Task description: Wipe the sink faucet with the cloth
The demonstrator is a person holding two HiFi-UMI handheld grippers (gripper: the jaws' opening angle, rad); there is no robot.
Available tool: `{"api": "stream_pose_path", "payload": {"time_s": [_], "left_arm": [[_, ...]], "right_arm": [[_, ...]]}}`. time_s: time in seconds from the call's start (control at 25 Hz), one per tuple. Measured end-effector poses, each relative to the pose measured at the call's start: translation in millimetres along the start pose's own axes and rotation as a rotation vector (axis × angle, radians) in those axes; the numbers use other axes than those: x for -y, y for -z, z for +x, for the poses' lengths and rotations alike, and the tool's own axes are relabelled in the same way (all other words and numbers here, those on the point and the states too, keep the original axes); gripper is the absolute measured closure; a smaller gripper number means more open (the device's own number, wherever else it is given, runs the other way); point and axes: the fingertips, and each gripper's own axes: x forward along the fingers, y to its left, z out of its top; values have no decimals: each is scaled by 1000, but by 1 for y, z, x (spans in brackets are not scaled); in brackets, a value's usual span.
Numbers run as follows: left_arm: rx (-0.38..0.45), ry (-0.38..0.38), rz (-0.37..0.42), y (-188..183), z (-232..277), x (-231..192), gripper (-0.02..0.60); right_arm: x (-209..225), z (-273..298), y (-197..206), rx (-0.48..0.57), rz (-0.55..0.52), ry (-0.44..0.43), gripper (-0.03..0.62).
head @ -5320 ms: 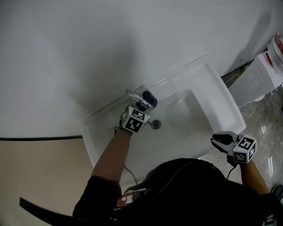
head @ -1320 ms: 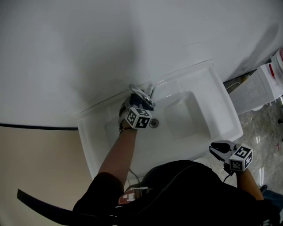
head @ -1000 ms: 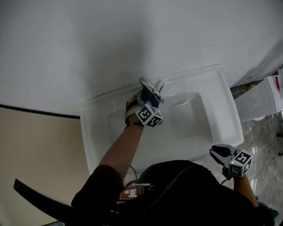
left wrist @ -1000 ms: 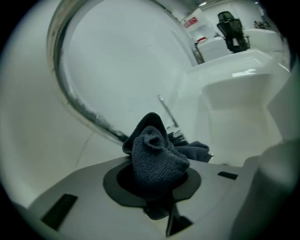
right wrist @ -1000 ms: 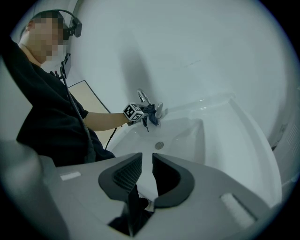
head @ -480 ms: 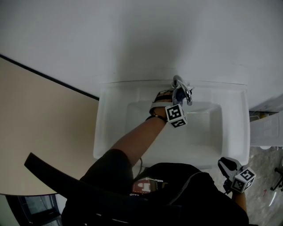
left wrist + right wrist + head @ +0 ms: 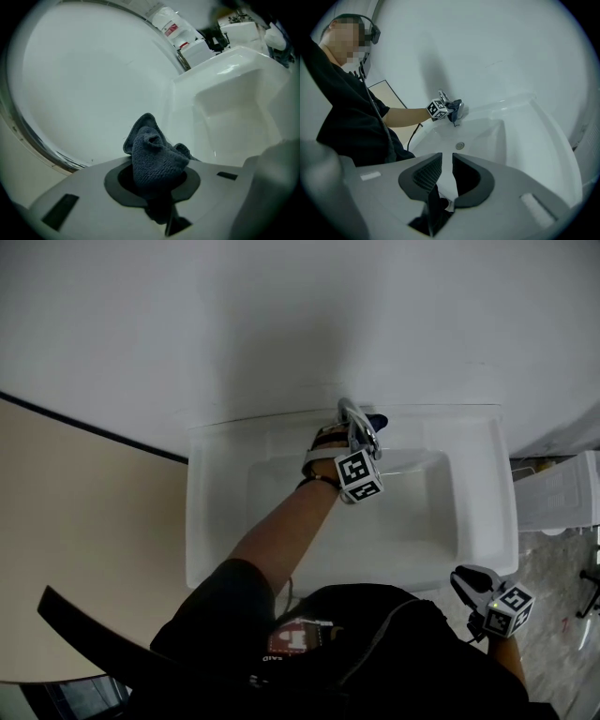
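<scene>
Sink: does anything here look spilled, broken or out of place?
Nothing stands out. The sink looks clean and undamaged. The left gripper holds the cloth at the faucet, and the right gripper is empty.

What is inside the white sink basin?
Inside the white ceramic sink, the right gripper view shows a small round metal drain. In the head view the left gripper, holding a dark blue cloth, and the person's forearm cover that drain and part of the bottom.
</scene>
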Motion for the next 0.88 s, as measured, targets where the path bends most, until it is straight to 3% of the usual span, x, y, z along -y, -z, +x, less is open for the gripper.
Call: {"api": "stream_pose_path", "payload": {"time_s": [0.16,0.32,0.4,0.52,0.6,0.68,0.88], "left_arm": [[2,48,80,10,-11,18,514],[-90,178,2,50,-15,44,512],[-122,192,-147,76,-13,44,512],[-124,140,-483,101,-8,4,511],[-118,115,-610,105,1,-24,511],[-116,109,-641,102,10,-38,511],[-168,175,-570,98,26,-20,511]], "right_arm": [[4,-3,3,2,6,1,531],[5,-4,5,-9,13,0,530],[5,-4,2,-9,14,-3,531],[8,-5,1,-12,13,1,530],[10,-5,2,-20,15,8,531],[8,-5,3,-27,18,9,530],[9,-4,1,-31,24,12,531]]}}
